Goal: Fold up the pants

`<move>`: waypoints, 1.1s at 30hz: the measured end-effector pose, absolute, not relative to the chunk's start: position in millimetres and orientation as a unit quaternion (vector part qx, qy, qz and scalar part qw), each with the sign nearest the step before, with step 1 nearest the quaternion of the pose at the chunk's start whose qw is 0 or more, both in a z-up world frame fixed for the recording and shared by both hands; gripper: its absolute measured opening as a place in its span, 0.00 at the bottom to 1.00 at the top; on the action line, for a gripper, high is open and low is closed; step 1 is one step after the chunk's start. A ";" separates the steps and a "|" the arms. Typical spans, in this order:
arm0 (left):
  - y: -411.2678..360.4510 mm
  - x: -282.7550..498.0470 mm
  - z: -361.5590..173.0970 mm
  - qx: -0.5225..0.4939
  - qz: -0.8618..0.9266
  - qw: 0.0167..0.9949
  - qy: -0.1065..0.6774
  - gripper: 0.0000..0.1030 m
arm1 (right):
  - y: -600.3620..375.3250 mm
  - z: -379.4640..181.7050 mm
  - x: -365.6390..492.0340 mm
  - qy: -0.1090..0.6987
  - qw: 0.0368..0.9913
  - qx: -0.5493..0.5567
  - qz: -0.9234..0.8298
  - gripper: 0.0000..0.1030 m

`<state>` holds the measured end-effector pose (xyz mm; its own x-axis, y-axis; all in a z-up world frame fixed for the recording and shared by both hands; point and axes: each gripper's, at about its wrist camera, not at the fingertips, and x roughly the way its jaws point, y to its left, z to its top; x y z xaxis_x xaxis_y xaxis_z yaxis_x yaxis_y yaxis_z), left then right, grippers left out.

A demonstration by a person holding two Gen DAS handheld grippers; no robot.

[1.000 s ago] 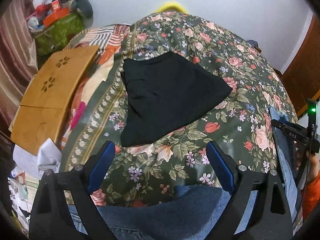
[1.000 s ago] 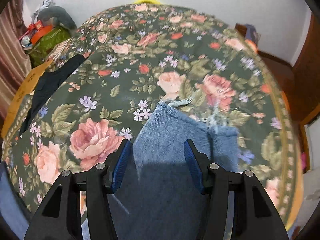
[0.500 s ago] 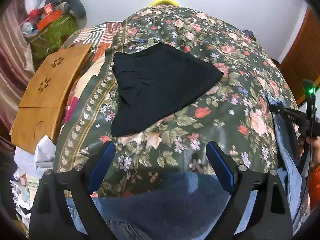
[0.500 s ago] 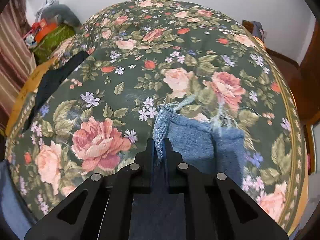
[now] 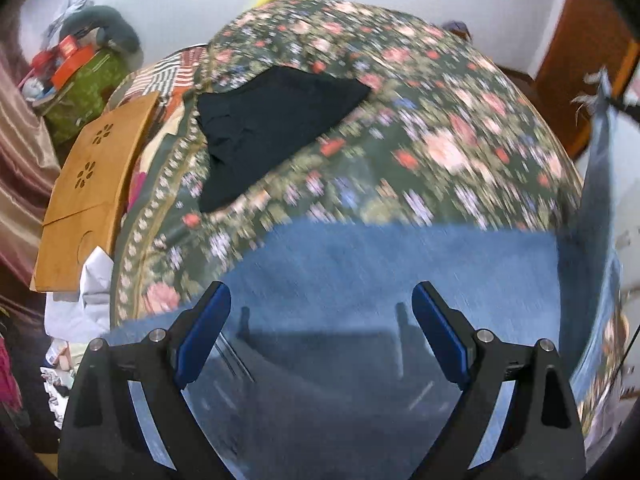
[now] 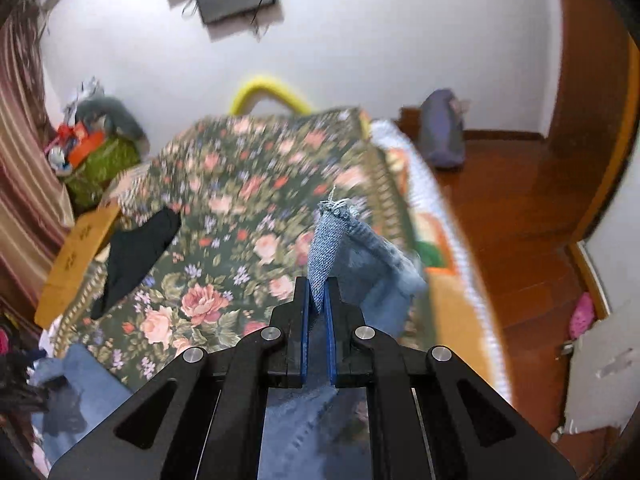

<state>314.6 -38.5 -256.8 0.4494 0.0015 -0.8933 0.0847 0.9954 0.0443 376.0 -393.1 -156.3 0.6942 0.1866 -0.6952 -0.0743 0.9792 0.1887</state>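
A: How far along is the folding looking?

B: Early, I'd judge. The right tool (image 6: 318, 308) is clenching the frayed hem of the blue denim pants (image 6: 340, 240) and holding that leg end up in the air above the bed's dark green floral bedspread (image 6: 224, 208). The rest of the pants (image 5: 380, 272) is lying across the near part of the bed, under the left tool (image 5: 320, 332).

A: And that left tool, is it gripping anything?

B: No, it is standing released, blue pads wide apart, hovering over the denim with nothing pinched between them. In its view the lifted leg is running up the right edge as a thin blue strip.

A: So what is remaining?

B: Most of it, as far as I can tell. No finished fold is showing; the raised leg end is yet to be laid over the rest, and further folds are probably waiting after that.

A: Anything hard to make out?

B: Plenty. Both views are smearing with motion blur. The waistband is being hidden below the tools, so I cannot tell how the legs are lying on each other. A black folded garment (image 5: 276, 128) is sitting far left on the bedspread, well apart from the pants, beside a wooden board with flower cut-outs (image 5: 92, 184).
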 end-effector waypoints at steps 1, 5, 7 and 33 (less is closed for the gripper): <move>-45.7 305.4 -259.0 0.050 -0.028 0.847 0.528 0.90 | -400.3 -148.8 367.4 0.378 0.920 0.075 0.067 0.06; -70.1 275.4 -268.5 0.082 -0.039 0.837 0.539 0.90 | -430.4 -126.0 327.5 0.345 0.935 0.073 0.039 0.06; -81.8 261.0 -274.2 0.097 -0.040 0.835 0.540 0.90 | -447.2 -121.5 309.8 0.340 0.936 0.081 0.033 0.06; -91.2 230.9 -282.6 0.062 0.018 0.854 0.517 0.92 | -511.7 -295.6 232.2 0.470 0.872 0.136 -0.003 0.07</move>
<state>230.9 -91.2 -282.6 0.4653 0.0961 -0.8799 0.0331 0.9915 0.1257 232.2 -511.7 -295.6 0.5582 0.1225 -0.8206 0.1330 0.9630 0.2342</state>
